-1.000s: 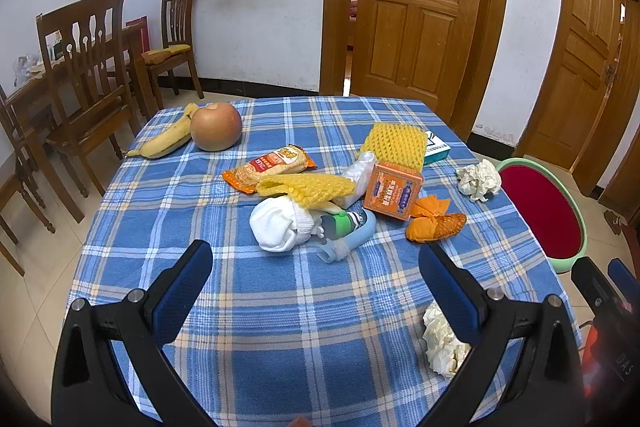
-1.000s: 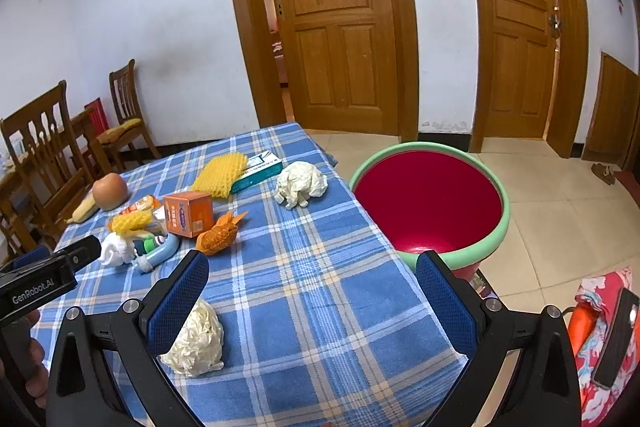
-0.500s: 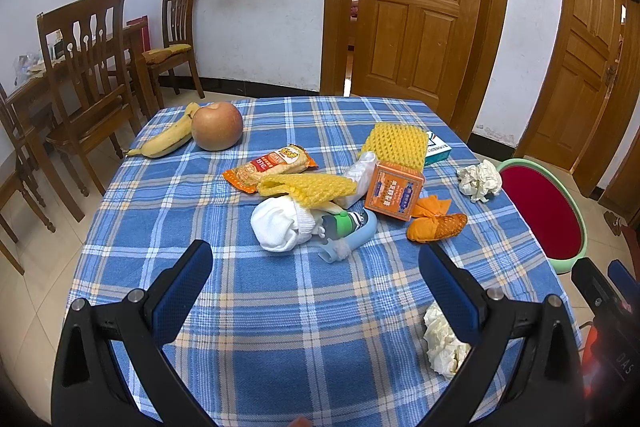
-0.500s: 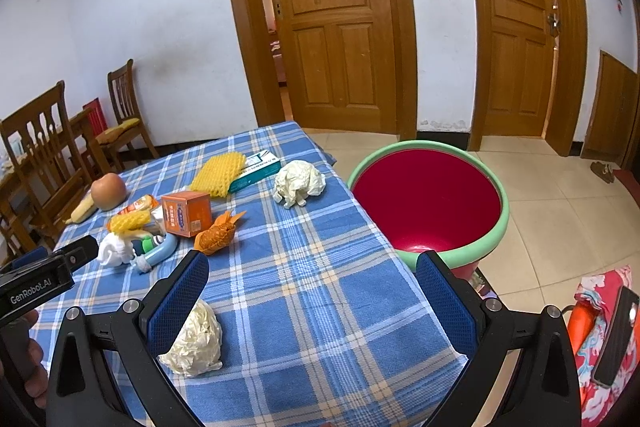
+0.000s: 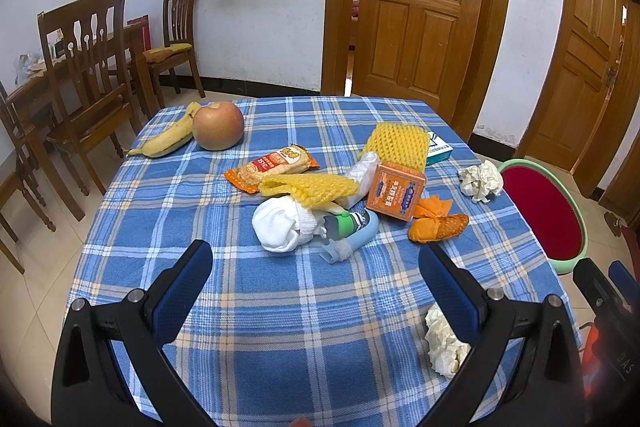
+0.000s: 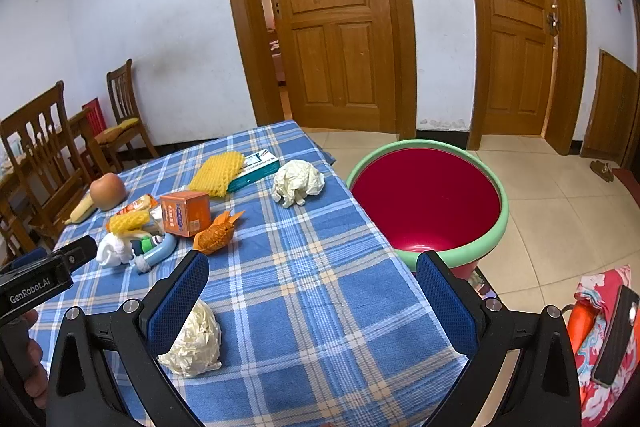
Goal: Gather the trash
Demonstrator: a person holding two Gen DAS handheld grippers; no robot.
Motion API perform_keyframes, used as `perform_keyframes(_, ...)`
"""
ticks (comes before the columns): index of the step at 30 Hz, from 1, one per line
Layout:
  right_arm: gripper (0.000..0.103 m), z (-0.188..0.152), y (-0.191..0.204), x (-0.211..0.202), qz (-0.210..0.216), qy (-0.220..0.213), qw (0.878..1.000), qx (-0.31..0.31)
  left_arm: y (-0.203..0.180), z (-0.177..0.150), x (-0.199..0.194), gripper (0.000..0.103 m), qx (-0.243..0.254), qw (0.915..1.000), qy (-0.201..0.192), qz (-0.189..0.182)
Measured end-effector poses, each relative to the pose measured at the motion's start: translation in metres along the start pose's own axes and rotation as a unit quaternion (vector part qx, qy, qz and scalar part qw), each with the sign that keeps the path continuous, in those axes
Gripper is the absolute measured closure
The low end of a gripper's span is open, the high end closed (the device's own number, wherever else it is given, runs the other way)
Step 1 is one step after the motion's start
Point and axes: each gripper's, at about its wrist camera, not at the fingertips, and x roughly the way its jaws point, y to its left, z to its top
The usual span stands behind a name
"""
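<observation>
A table (image 5: 280,307) draped in woven blue plaid cloth fills both views. Beside its right edge stands a round plastic bin (image 6: 428,203), smooth red inside with a pale green rolled rim, nothing visible in it. Both tools hang released above the near cloth, ribbed blue pads wide apart: the left tool (image 5: 316,291) faces the central clutter, the right tool (image 6: 312,293) faces the bin and table corner. On the table lie a round apple (image 5: 218,126) touching a curved banana (image 5: 168,138), two yellow foam fruit nets (image 5: 396,145), a square orange cardboard box (image 5: 395,191), a glossy orange snack wrapper (image 5: 272,167), an orange mesh net (image 5: 438,225), a balled white sock (image 5: 280,223), and a pale blue tube (image 5: 352,237). One crumpled tissue wad (image 6: 298,183) sits near the bin-side edge; another (image 6: 194,341) lies just beside the right tool's left pad.
</observation>
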Motion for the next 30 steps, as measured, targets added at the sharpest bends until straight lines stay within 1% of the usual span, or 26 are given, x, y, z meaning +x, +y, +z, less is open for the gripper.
perform_keyframes(21, 0.0, 0.0001, -0.0003, 0.0009, 0.0, 0.001, 1.0, 0.0, 0.0001, 0.0001, 0.0, 0.002, -0.001, 1.0, 0.001, 0.0)
perform_keyframes(30, 0.0, -0.002, -0.0039, 0.0039, -0.002, 0.005, 1.0, 0.001, 0.0092, 0.0001, 0.0035, 0.002, -0.003, 1.0, 0.006, 0.005)
